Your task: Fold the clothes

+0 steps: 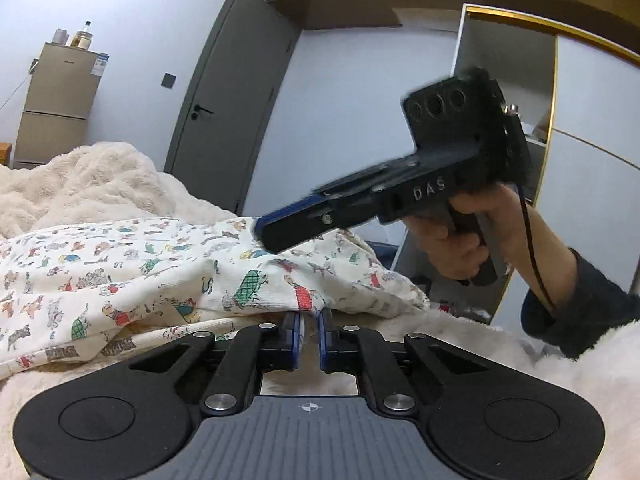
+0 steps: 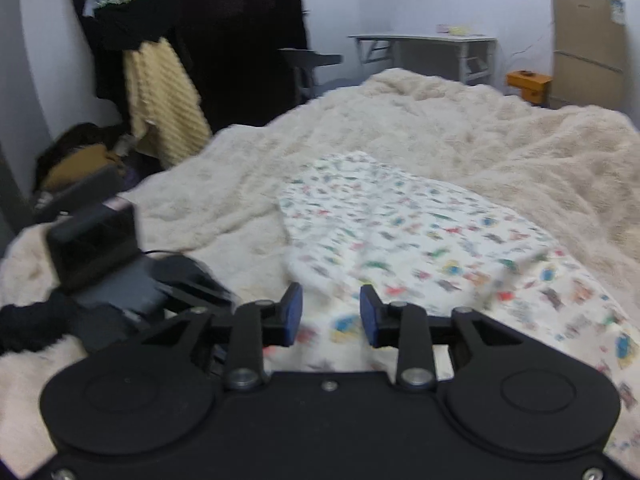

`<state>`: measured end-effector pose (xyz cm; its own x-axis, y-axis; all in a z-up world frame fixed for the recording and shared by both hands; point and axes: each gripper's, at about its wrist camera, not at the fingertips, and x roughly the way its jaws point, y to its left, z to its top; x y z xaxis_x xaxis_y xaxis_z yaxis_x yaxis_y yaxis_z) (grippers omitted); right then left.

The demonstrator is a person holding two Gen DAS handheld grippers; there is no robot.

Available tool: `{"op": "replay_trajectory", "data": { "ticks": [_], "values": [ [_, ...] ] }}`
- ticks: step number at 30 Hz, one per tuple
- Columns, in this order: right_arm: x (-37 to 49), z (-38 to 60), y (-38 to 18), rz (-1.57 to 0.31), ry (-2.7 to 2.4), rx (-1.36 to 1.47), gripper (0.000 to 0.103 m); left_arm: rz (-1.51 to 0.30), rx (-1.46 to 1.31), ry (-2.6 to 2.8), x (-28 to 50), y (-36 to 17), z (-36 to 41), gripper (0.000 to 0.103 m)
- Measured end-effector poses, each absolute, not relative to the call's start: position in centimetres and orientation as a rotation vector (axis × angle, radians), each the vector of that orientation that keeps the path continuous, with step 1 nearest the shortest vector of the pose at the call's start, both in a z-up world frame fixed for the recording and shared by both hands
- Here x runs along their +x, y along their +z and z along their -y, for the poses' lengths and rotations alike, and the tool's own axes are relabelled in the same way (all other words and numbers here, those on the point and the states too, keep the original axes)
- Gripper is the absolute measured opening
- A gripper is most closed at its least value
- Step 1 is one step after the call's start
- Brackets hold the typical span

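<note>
Jaws of the left gripper [image 1: 308, 330] are pinched on the hem of the cream cartoon-printed cotton garment [image 1: 160, 280], low over the fluffy cream blanket [image 2: 440, 120]. To its right, the right gripper [image 2: 330, 312], tilted downward in a bare hand [image 1: 460, 240], hovers with jaws parted above the garment.

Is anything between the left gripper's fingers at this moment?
Yes: in the left wrist view, the left gripper is shut on an edge of the printed garment.
</note>
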<state>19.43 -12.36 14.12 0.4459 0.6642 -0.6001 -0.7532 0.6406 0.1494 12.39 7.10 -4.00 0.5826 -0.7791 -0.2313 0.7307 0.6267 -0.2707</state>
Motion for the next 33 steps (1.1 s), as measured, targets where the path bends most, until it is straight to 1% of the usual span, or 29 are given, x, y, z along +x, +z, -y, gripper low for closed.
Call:
{"op": "replay_trajectory", "data": {
  "ticks": [1, 2, 3, 4, 5, 6, 7, 8, 11, 14, 16, 19, 22, 23, 24, 25, 29, 33],
  "values": [
    [19.1, 13.3, 14.2, -0.660, 0.851, -0.121, 0.038, -0.347, -0.128, -0.875, 12.6, -4.0, -6.7, 0.006],
    [18.5, 15.3, 14.3, -0.644, 0.801, -0.056, 0.050, -0.352, -0.117, -0.867, 12.8, -4.0, -6.4, 0.008],
    [17.9, 17.2, 14.5, -0.628, 0.750, 0.008, 0.056, -0.362, -0.104, -0.865, 12.9, -4.0, -6.1, 0.008],
    [17.3, 18.9, 14.6, -0.614, 0.705, 0.065, 0.064, -0.371, -0.090, -0.862, 13.1, -4.1, -5.7, 0.012],
    [16.6, 20.3, 14.5, -0.614, 0.675, 0.116, 0.069, -0.381, -0.078, -0.860, 13.3, -4.1, -5.4, 0.020],
    [15.4, 22.6, 14.0, -0.628, 0.641, 0.197, 0.069, -0.392, -0.068, -0.863, 13.5, -4.1, -5.1, 0.026],
    [14.2, 24.8, 13.6, -0.641, 0.607, 0.277, 0.069, -0.401, -0.060, -0.866, 13.6, -4.2, -4.9, 0.039],
    [13.0, 27.1, 12.9, -0.658, 0.576, 0.362, 0.069, -0.407, -0.058, -0.863, 13.4, -4.1, -5.2, 0.044],
    [9.2, 33.5, 8.2, -0.718, 0.472, 0.671, 0.069, -0.449, -0.050, -0.845, 14.7, -4.2, -4.4, 0.046],
    [7.2, 37.5, 3.4, -0.737, 0.299, 0.956, 0.065, -0.459, -0.041, -0.841, 13.9, -4.0, -4.9, 0.045],
    [6.9, 38.7, 0.6, -0.767, 0.251, 1.125, 0.060, -0.460, -0.034, -0.835, 13.9, -3.9, -4.7, 0.045],
    [8.0, 38.7, -0.8, -0.727, 0.292, 1.225, 0.062, -0.475, -0.032, -0.845, 14.2, -3.8, -4.4, 0.045],
    [10.2, 38.2, -2.0, -0.654, 0.267, 1.338, 0.060, -0.509, -0.050, -0.865, 15.2, -3.8, -4.0, 0.044],
    [11.0, 37.9, -2.3, -0.643, 0.242, 1.360, 0.049, -0.520, -0.071, -0.870, 15.7, -3.8, -4.1, 0.036],
    [11.9, 37.7, -2.6, -0.631, 0.217, 1.382, 0.037, -0.529, -0.090, -0.873, 16.1, -3.7, -4.1, 0.026],
    [12.6, 37.6, -2.6, -0.616, 0.196, 1.396, 0.019, -0.532, -0.102, -0.870, 16.3, -3.5, -4.1, 0.004],
    [14.0, 38.2, 0.5, -0.517, 0.163, 1.378, 0.016, -0.472, -0.199, -0.888, 16.7, -0.1, -4.9, 0.003],
    [17.1, 38.5, 8.1, -0.465, 0.216, 1.287, 0.016, -0.405, -0.186, -0.858, 16.9, 4.9, -4.7, 0.003]
  ]
}}
